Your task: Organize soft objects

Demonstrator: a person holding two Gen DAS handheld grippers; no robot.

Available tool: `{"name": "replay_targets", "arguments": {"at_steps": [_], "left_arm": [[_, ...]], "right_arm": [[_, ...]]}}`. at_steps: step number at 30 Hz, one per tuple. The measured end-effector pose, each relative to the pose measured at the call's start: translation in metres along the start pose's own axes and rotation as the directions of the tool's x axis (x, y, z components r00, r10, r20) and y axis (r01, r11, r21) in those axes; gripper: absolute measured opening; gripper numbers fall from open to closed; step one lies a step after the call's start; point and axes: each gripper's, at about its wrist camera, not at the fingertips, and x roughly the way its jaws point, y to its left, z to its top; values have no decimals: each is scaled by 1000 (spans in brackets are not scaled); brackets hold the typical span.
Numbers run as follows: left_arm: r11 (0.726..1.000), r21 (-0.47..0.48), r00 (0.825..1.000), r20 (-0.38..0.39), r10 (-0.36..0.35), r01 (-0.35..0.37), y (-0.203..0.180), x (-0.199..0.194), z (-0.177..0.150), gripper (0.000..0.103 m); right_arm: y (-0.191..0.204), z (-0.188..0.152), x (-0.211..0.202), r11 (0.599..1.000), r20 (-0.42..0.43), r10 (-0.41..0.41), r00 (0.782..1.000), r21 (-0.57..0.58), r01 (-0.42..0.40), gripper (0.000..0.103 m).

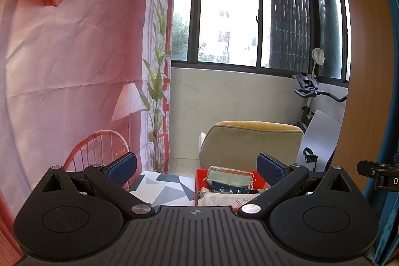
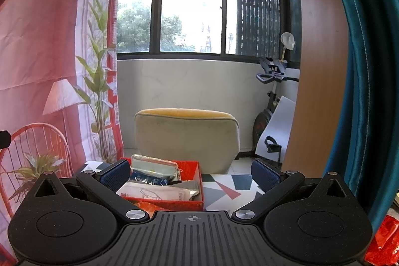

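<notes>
A red box [image 2: 192, 167] sits on a table with a geometric-patterned cloth [image 2: 224, 188]. It holds soft packets: a pale green pack of masks [image 2: 152, 166], a blue patterned packet [image 2: 149, 180], a white packaged item [image 2: 152, 192] and a grey cloth [image 2: 193, 187]. The box also shows in the left wrist view [image 1: 200, 175], with the mask pack [image 1: 230, 176] on top. My left gripper [image 1: 197, 170] is open and empty, held just before the box. My right gripper [image 2: 190, 175] is open and empty, its left finger beside the box.
A beige and yellow armchair [image 2: 185, 133] stands behind the table. A pink printed backdrop [image 2: 37, 54] hangs on the left, a teal curtain [image 2: 361, 91] and wooden panel [image 2: 316, 66] on the right. An exercise bike [image 2: 269, 104] stands by the window. A red object [image 2: 381, 241] lies at lower right.
</notes>
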Motion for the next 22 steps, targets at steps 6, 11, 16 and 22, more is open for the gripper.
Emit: {"name": "replay_targets", "arguments": {"at_steps": [6, 11, 16, 22], "left_arm": [[1000, -1, 1000, 0, -1, 1, 1, 0, 0, 103], [1000, -3, 1000, 0, -2, 2, 1, 0, 0, 103], [1000, -3, 1000, 7, 3, -3, -2, -2, -1, 103], [1000, -3, 1000, 11, 4, -4, -5, -3, -2, 103]], "right_arm": [[-1, 0, 1, 1000, -3, 0, 1000, -3, 0, 103], [-1, 1, 0, 1000, -2, 0, 1000, -4, 0, 103], [-1, 0, 1, 1000, -3, 0, 1000, -4, 0, 103], [0, 1, 0, 1000, -3, 0, 1000, -6, 0, 103]]}}
